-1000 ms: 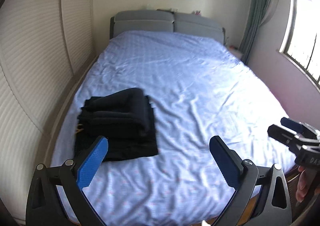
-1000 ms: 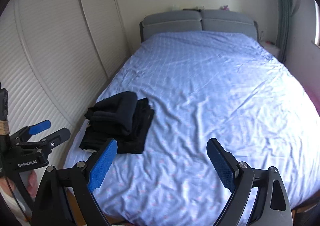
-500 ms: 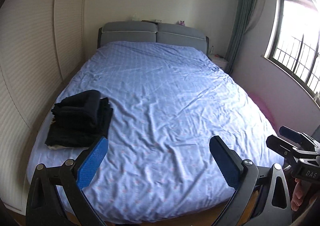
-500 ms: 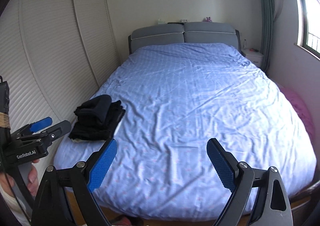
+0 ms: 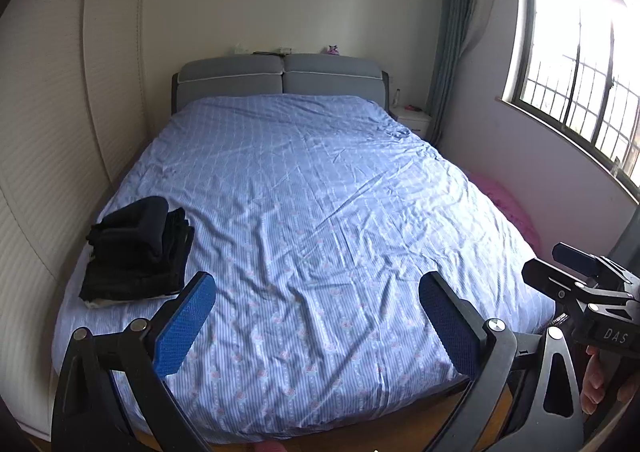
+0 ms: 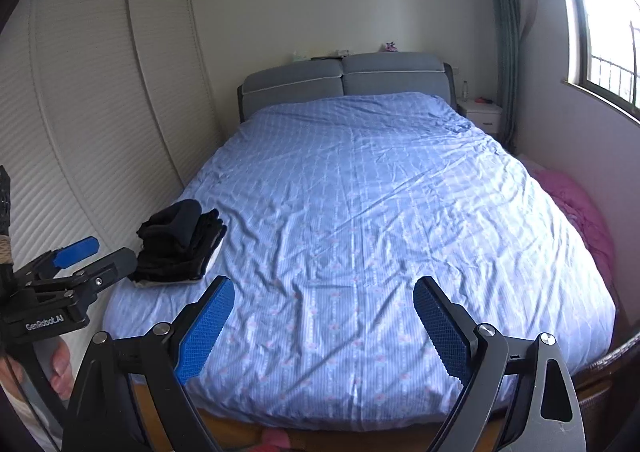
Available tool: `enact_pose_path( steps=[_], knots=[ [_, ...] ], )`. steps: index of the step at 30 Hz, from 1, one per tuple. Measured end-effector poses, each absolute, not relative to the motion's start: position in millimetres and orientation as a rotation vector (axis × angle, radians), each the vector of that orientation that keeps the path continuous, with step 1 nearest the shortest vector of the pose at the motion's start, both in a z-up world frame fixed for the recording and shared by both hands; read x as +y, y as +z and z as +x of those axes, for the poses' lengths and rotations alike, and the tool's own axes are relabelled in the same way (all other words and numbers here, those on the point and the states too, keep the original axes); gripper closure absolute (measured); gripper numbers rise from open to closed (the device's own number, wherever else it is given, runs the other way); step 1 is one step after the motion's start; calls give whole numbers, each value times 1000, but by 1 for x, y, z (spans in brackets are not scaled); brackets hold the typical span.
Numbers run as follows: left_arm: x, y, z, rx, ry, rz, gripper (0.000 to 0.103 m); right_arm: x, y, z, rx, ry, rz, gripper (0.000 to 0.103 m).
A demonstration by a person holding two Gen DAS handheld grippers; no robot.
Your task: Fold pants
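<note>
Black pants lie folded in a neat stack at the lower left of the frame, on the near left corner of the bed, so the folding looks finished. Both the left gripper and right gripper hang off the bed's foot, well apart from the stack, jaws spread and empty. Any next move would be only a check or tidy of the stack.

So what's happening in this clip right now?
A person stands at the foot of the bed with a gripper in each hand. The left gripper and right gripper are both open and hold nothing. A stack of folded black pants lies near the bed's left edge, untouched. No unfolded garment is on the sheet, so the folding looks finished.
</note>
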State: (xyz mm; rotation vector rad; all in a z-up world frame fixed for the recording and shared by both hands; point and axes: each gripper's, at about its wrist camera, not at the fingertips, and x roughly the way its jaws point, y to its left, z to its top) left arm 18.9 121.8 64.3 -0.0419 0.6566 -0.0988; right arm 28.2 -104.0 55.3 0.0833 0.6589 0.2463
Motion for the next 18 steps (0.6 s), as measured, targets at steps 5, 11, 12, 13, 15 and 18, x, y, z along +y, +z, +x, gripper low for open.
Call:
enact_pose_path(
  steps=[5, 11, 12, 13, 15, 18],
  knots=[
    [119, 70, 16, 645, -104, -50, 0, -110, 59, 24, 645, 235, 96, 11],
    [117, 72, 16, 649, -118, -64, 0, -112, 61, 19, 640, 234, 95, 11],
    [116, 72, 14, 648, -120, -62, 0, -112, 61, 18, 637, 234, 94, 11],
    [115, 72, 13, 648, -122, -59, 0, -112, 61, 17, 636, 233, 93, 11],
    [114, 73, 10, 643, -130, -53, 0, -111, 62, 15, 634, 234, 87, 11],
    [113, 75, 5, 633, -132, -46, 0, -109, 64, 13, 629, 232, 84, 11]
  ],
)
